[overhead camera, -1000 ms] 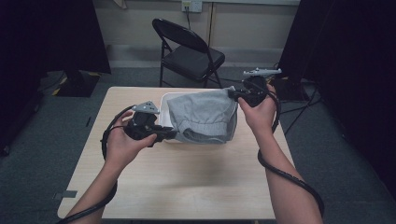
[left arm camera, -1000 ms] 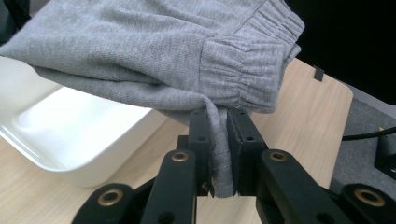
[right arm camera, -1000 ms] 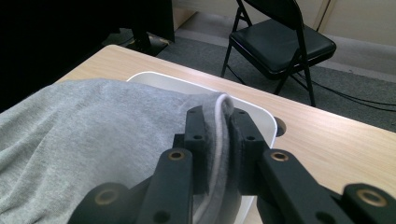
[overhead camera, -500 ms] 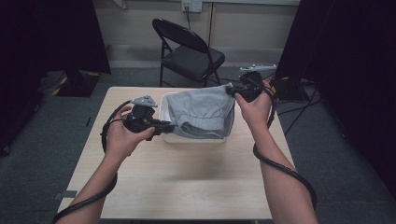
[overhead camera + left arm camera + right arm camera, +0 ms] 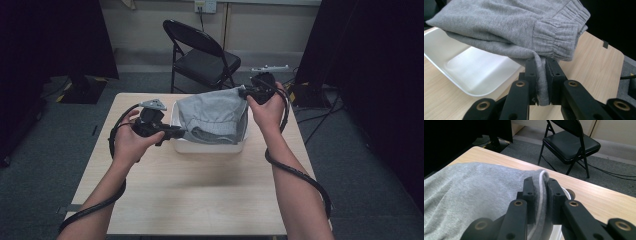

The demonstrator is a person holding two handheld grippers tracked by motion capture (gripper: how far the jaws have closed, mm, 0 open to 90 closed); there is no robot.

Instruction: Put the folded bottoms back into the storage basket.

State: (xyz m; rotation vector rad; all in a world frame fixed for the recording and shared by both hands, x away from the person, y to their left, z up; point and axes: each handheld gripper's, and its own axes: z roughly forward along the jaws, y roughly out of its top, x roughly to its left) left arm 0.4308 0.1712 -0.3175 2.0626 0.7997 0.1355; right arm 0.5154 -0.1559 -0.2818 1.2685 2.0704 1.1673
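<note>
A folded grey garment (image 5: pixel 212 117) with a ribbed elastic cuff (image 5: pixel 554 37) hangs over a white tray (image 5: pixel 210 146) at the table's far middle. My left gripper (image 5: pixel 181 132) is shut on the garment's near left edge, the cloth pinched between its jaws (image 5: pixel 541 75). My right gripper (image 5: pixel 245 92) is shut on the far right corner, and a fold of the grey garment (image 5: pixel 461 195) runs between its jaws (image 5: pixel 543 192). The cloth is held just above the tray's white floor (image 5: pixel 474 72).
A black folding chair (image 5: pixel 202 55) stands beyond the table's far edge. The wooden table (image 5: pixel 200 195) has bare room in front of the tray. Cables trail from both grippers along the forearms. Dark curtains close off both sides.
Both grippers carried the garment away from me and slightly up, so it now hangs over the tray's far part. Both stayed shut on the cloth.
</note>
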